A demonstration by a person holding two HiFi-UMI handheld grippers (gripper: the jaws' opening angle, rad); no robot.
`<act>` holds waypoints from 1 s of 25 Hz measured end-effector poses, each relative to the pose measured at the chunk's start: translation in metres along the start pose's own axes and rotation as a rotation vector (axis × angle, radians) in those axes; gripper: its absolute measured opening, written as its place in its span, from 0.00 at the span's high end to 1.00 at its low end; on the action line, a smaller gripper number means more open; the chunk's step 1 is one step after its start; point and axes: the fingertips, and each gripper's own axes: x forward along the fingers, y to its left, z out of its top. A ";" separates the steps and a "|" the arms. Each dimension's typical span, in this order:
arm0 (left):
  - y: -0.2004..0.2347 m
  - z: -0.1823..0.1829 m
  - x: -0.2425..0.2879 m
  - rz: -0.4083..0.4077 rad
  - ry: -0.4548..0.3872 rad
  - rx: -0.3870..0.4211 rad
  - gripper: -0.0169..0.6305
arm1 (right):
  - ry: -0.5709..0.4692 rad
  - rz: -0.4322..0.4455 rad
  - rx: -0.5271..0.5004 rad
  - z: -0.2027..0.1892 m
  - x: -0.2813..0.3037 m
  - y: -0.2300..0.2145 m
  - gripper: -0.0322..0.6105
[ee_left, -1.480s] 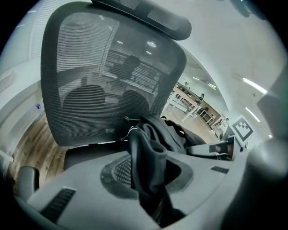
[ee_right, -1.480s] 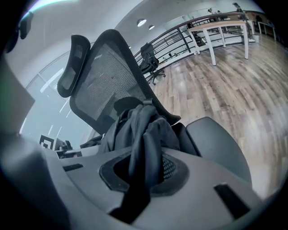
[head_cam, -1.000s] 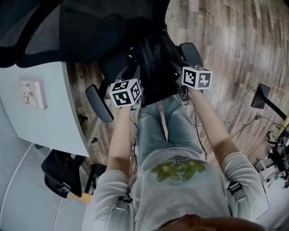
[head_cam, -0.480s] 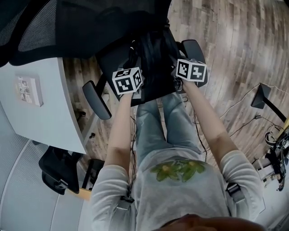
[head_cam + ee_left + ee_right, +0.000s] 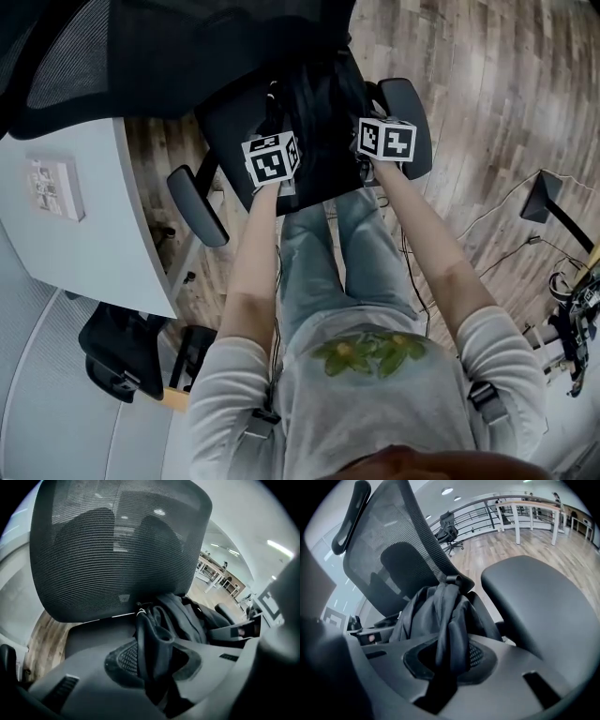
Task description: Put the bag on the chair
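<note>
The black bag (image 5: 321, 112) hangs between my two grippers over the seat (image 5: 230, 117) of the black mesh office chair (image 5: 169, 47). In the left gripper view, my left gripper (image 5: 152, 665) is shut on a folded black strap (image 5: 149, 644), with the mesh backrest (image 5: 117, 545) close ahead. My right gripper (image 5: 451, 660) is shut on another bunched strap (image 5: 449, 639) of the bag (image 5: 426, 611). In the head view the left gripper (image 5: 279, 141) and right gripper (image 5: 366, 127) flank the bag. The bag's underside is hidden.
The chair's armrests (image 5: 195, 206) (image 5: 410, 117) stand on either side of the seat. A white desk (image 5: 84, 244) with a small white box (image 5: 49, 187) is at left. Another dark chair (image 5: 122, 356) sits lower left. Cables and a stand (image 5: 544, 202) lie on the wooden floor at right.
Both grippers have carried the bag forward, further over the chair seat, and come a little closer together. Their hold on the straps is unchanged.
</note>
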 end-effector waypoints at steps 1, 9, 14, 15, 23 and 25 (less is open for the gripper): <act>0.003 -0.003 0.003 0.015 0.006 0.005 0.82 | 0.002 -0.013 -0.027 -0.001 0.003 -0.001 0.85; 0.020 -0.018 0.018 0.058 0.036 -0.033 0.82 | 0.034 -0.073 -0.171 -0.007 0.014 -0.010 0.84; 0.024 -0.021 0.023 0.063 0.051 -0.012 0.82 | 0.042 -0.069 -0.183 -0.007 0.017 -0.010 0.83; 0.024 -0.021 0.023 0.070 0.055 -0.007 0.82 | 0.048 -0.067 -0.174 -0.007 0.017 -0.010 0.83; 0.027 -0.009 0.004 0.184 0.036 0.039 0.58 | 0.071 -0.103 -0.158 -0.009 0.000 -0.003 0.61; 0.021 -0.003 -0.002 0.142 0.020 0.029 0.54 | 0.072 -0.094 -0.142 -0.009 -0.006 0.000 0.53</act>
